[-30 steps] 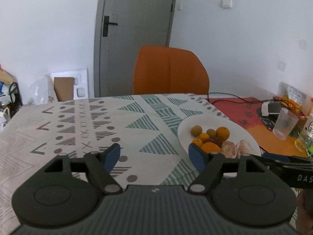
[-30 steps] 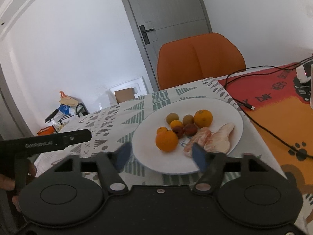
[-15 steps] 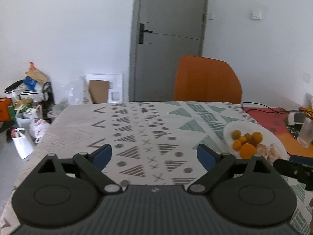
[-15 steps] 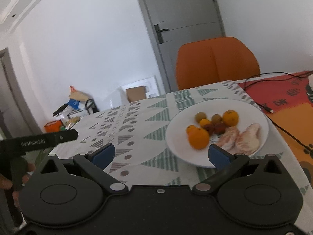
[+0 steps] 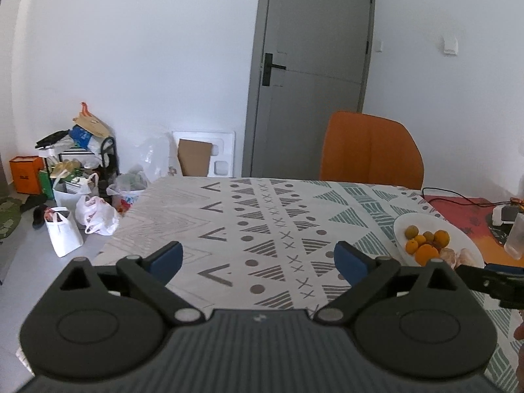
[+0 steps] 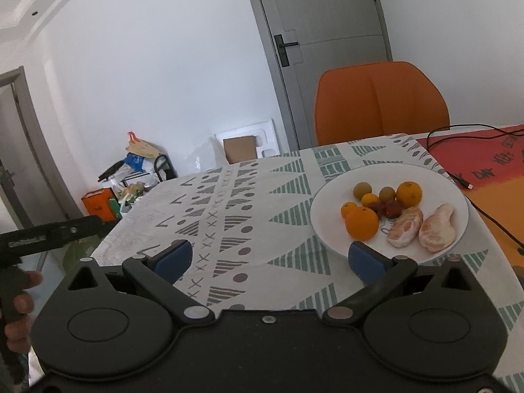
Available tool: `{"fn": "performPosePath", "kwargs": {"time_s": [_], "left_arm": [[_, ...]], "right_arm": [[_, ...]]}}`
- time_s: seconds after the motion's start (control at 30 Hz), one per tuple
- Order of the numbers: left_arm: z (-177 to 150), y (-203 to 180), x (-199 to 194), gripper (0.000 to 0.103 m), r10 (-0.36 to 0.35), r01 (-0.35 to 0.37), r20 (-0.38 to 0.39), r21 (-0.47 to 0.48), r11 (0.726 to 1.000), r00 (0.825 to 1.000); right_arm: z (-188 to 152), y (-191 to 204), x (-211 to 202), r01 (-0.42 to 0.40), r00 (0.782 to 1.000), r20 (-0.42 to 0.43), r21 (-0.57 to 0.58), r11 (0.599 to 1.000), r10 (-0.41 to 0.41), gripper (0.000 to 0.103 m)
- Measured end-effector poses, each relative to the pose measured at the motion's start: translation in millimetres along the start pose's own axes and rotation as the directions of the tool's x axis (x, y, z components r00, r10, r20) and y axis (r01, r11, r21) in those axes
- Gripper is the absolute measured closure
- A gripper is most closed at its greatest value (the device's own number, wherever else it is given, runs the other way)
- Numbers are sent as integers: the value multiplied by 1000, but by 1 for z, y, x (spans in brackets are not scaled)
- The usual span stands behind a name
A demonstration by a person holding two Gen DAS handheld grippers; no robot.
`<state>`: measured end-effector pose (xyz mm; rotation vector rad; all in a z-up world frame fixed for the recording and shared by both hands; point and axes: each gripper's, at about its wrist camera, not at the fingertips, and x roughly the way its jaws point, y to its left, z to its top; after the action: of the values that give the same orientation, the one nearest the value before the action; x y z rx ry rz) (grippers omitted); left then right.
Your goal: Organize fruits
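A white plate [image 6: 330,196] on the patterned tablecloth holds oranges [image 6: 362,223], small green-brown fruits [image 6: 362,191], dark red fruits [image 6: 391,210] and two peeled citrus pieces [image 6: 437,227]. The plate also shows at the right of the left wrist view [image 5: 401,226]. My right gripper [image 6: 267,258] is open and empty, its right fingertip [image 6: 363,260] just before the plate's near rim. My left gripper [image 5: 258,258] is open and empty over bare tablecloth, well left of the plate.
An orange chair [image 6: 380,101] stands behind the table. A black cable [image 6: 471,193] runs over the red and orange mat [image 6: 491,163] right of the plate. Bags and boxes [image 5: 75,180] clutter the floor at left. A clear cup [image 5: 515,235] stands at far right.
Both grippers have pulled back and up from the plate and opened wider. The left gripper has swung left, so the plate now lies far to its right.
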<state>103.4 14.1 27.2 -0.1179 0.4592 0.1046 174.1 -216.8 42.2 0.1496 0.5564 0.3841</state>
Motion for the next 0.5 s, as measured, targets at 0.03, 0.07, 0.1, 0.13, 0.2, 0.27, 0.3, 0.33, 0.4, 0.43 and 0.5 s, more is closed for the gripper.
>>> {"fn": "performPosePath", "kwargs": {"time_s": [0.03, 0.07, 0.1, 0.13, 0.2, 0.27, 0.3, 0.33, 0.4, 0.43, 0.5], "left_arm": [[-1, 2, -4, 3, 4, -4, 3, -2, 1000, 1000], [-1, 3, -7, 2, 8, -8, 6, -4, 1000, 1000], [-2, 5, -11, 1, 15, -15, 5, -6, 1000, 1000], [-3, 6, -14, 0, 18, -18, 0, -7, 1000, 1000], [-5, 7, -21, 0, 10, -10, -9, -4, 1000, 1000], [-6, 6, -30, 0, 4, -4, 5, 7, 1000, 1000], [-7, 5, -34, 0, 5, -5, 14, 13, 1000, 1000], [-7, 4, -38, 0, 8, -8, 21, 19, 1000, 1000], [-9, 3, -44, 0, 9, -10, 29, 26, 1000, 1000], [-10, 3, -46, 0, 7, -8, 29, 27, 1000, 1000], [-14, 4, -49, 0, 0, -1, 27, 28, 1000, 1000]], "right_arm": [[0, 2, -1, 5, 1000, 0, -7, 1000, -5, 0], [0, 3, -1, 5, 1000, 2, -14, 1000, -5, 0], [0, 4, -3, 2, 1000, 4, -17, 1000, -2, 0], [1, 4, -5, -4, 1000, 6, -16, 1000, 4, 0], [2, 4, -9, -10, 1000, 6, -12, 1000, 10, 0], [3, 6, -14, -4, 1000, 15, -29, 1000, 5, 0], [4, 8, -17, 2, 1000, 21, -42, 999, -1, 0], [5, 9, -20, 9, 1000, 27, -57, 998, -8, 0], [7, 10, -26, 25, 999, 35, -73, 997, -22, 0], [8, 10, -28, 31, 999, 35, -75, 997, -29, 0], [10, 8, -33, 33, 999, 37, -81, 996, -30, 0]]}}
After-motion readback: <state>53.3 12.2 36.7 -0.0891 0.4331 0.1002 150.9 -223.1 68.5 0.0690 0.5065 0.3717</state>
